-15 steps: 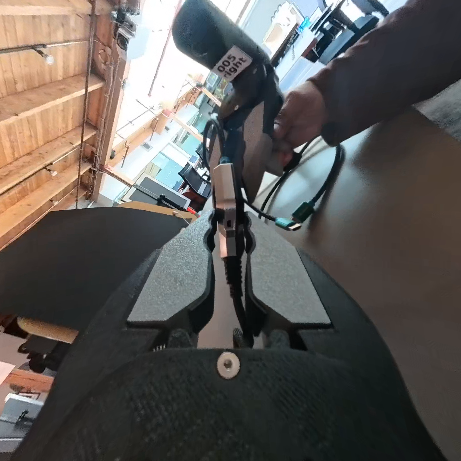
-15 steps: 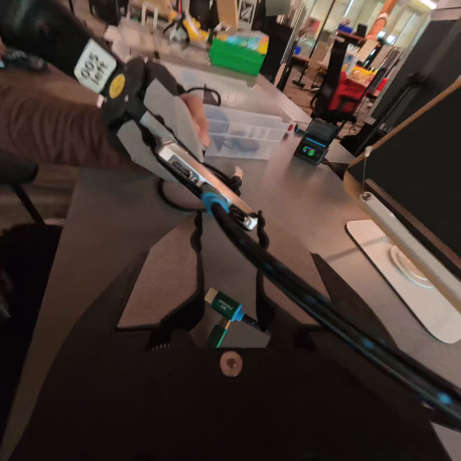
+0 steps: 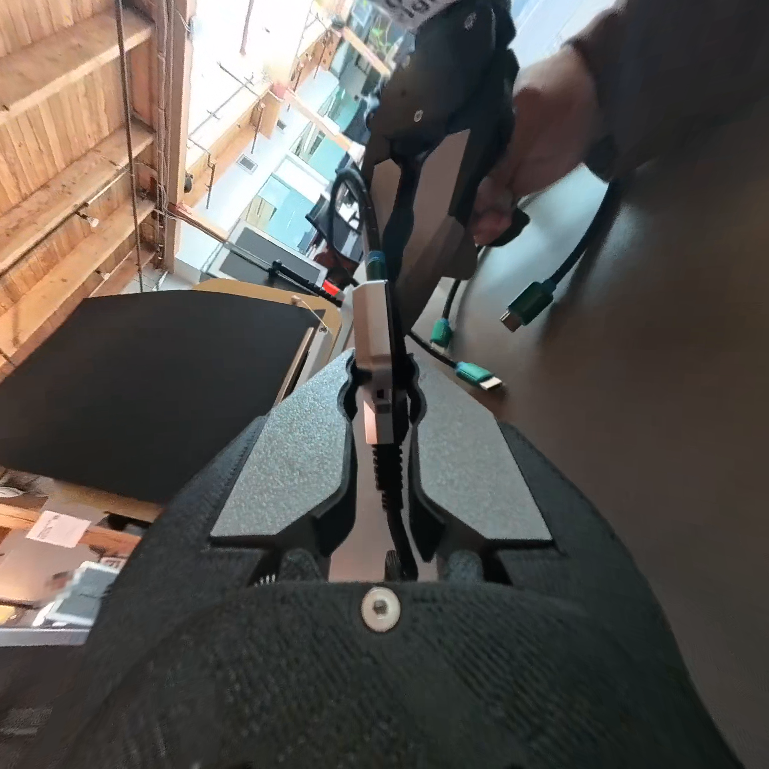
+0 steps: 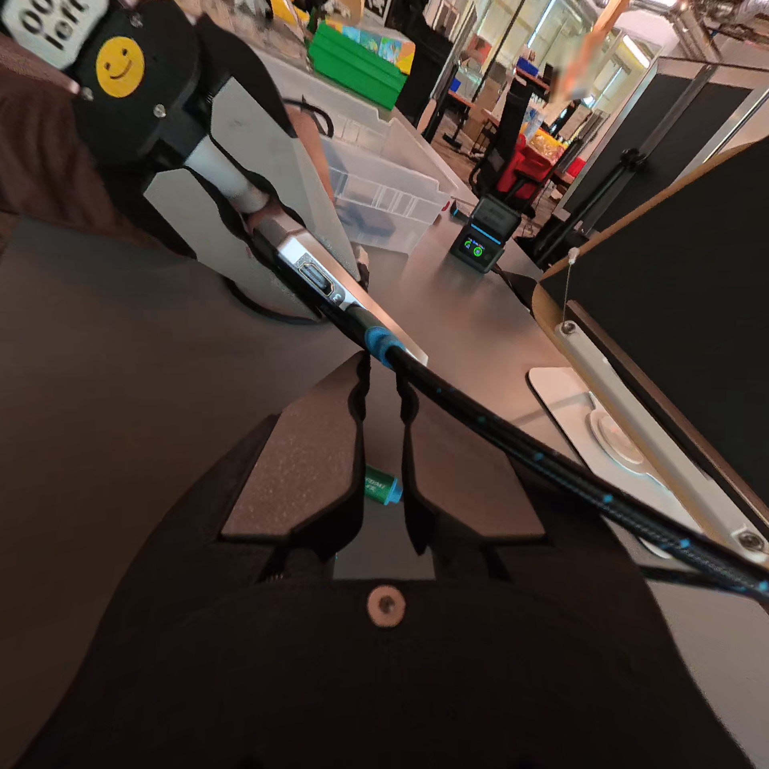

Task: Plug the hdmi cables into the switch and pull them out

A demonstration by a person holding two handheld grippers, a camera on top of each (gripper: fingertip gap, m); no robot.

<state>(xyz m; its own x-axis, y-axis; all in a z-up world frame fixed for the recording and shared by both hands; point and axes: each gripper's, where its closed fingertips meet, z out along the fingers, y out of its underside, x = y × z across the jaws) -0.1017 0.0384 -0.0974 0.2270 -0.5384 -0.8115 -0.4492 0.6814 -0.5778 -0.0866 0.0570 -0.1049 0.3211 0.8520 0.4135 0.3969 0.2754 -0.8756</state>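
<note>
My left gripper is shut on a silver HDMI switch and holds it above the dark table, the switch's own black cable trailing back between the fingers. In the right wrist view the switch shows one empty port beside a plugged-in black braided HDMI cable with a blue collar. My right gripper has its fingers drawn to a narrow gap at that collar. The cable then runs off to the right over the right finger.
Loose green-and-teal HDMI plugs lie on the table, one under my right fingers. A monitor on a white base stands at the right. A clear plastic bin and a small black device stand beyond. The tips of both grippers are at nearly the same place.
The two grippers have come closer together. My right gripper's fingers have narrowed from a wide gap to a narrow one at the plug's collar. The left still holds the switch.
</note>
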